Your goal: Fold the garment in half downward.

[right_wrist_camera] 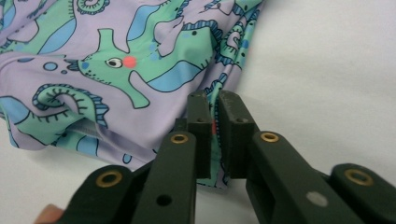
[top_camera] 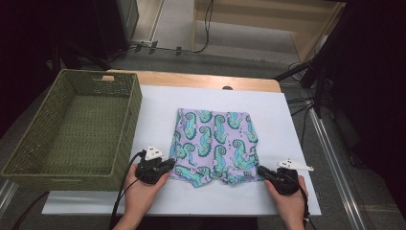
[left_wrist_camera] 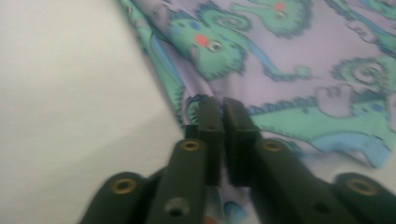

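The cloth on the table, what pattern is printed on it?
Green seahorses on lilac cloth, clearest in the right gripper view.

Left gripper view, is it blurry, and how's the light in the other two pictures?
Left gripper view: soft and smeared, the seahorse-print garment lacks crisp edges. Right gripper view: sharper print, though the near jaws blur. High view: white table cover evenly lit, the room's sides nearly black.

A wooden table (top_camera: 201,79) carries a white sheet (top_camera: 158,110) over most of its top. A green woven basket (top_camera: 72,127) stands beyond the left gripper (top_camera: 168,164); seahorse-print shorts (top_camera: 215,143) lie between it and the right gripper (top_camera: 262,171)
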Available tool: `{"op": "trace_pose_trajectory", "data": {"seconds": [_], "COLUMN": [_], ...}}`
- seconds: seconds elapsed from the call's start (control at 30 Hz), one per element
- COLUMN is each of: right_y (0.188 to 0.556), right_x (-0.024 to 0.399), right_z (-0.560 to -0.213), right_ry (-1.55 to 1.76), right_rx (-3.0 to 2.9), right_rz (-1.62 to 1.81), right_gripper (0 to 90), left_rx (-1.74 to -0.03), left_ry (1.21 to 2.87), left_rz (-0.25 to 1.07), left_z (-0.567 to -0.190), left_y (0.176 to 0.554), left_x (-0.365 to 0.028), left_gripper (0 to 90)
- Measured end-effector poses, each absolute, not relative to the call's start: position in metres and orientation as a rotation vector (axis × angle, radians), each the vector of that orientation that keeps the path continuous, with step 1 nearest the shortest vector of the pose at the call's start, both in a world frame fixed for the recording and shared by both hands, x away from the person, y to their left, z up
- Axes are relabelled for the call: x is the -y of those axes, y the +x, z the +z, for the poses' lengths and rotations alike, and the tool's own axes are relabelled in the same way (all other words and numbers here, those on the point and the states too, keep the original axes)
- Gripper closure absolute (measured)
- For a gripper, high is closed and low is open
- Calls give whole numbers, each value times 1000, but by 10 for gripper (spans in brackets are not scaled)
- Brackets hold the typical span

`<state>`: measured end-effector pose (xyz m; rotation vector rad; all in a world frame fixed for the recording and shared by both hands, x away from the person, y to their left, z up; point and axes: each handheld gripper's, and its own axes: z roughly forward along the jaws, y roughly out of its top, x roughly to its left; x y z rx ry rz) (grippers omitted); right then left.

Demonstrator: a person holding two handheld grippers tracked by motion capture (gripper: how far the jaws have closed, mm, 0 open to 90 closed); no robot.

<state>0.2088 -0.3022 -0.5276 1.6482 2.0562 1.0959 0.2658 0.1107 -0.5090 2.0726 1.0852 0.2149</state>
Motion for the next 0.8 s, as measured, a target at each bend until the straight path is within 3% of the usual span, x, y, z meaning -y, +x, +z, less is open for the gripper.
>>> {"op": "trace_pose_trajectory", "data": {"seconds": [0.23, 0.3, 0.4, 0.47, 0.53, 0.8], "right_y": [206, 206, 206, 205, 205, 201], "right_x": [309, 309, 308, 307, 305, 301], "right_z": [-524, -524, -525, -523, -520, -510], "right_ry": [1640, 1637, 1617, 1589, 1549, 1499], "right_rx": [-2002, -2012, -2014, -2000, -1996, -1971], "right_rz": [1102, 1120, 1140, 1147, 1145, 1228], "right_gripper": [860, 841, 694, 544, 457, 250], "left_rx": [-1063, -1053, -1015, -989, -970, -919], "left_ry": [2071, 2060, 2046, 2049, 2051, 2007], "left_rz": [207, 223, 271, 291, 286, 268], "left_z": [-507, -505, -501, -498, -496, -481], "left_y": [260, 259, 258, 259, 261, 274], "left_x": [-109, -110, -109, -107, -105, -95], "left_gripper": [874, 842, 676, 674, 618, 576]}}
